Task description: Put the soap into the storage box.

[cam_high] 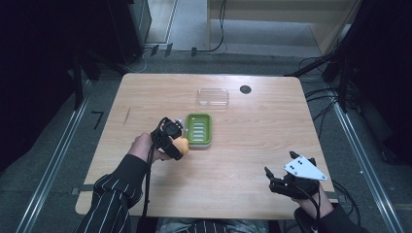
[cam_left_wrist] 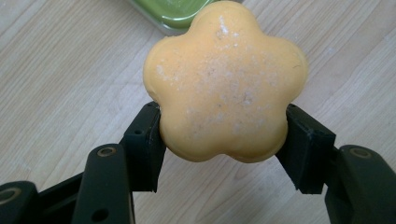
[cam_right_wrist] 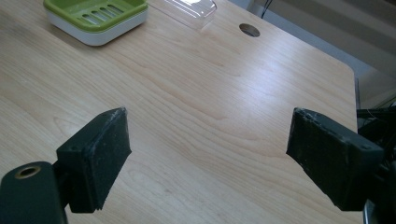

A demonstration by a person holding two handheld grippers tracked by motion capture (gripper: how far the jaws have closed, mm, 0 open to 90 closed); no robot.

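- Left gripper [cam_high: 179,141]: its 2 jaws are clamped on the orange flower-shaped soap [cam_left_wrist: 225,81], 1 pad on each side of the lower lobes. Grip sits low on the bar, so most of the soap projects clear ahead of the jaws; judged useful for setting it down without the pads fouling a rim.
- Soap location: held above the table [cam_high: 252,160], just left of the green soap dish [cam_high: 199,129], at its near-left corner. In the left gripper view, a corner of the dish [cam_left_wrist: 175,11] lies just past the soap's far edge.
- Green dish is empty, ribbed insert exposed; judged the likely destination for the soap.
- Clear plastic lid [cam_high: 213,97] lies beyond the dish, apart from it, toward the far edge, near a round cable hole [cam_high: 245,89]. Judged set aside to keep the dish open.
- Right gripper [cam_high: 279,182]: parked at the near-right of the table, well apart from the dish; jaws spread wide, nothing between the 2 pads.
- Hard to read: in the high view the gripper body hides most of the soap. Cannot tell its height above the wood. The soap's underside is hidden. The dish is cut off at the top of the left gripper view.
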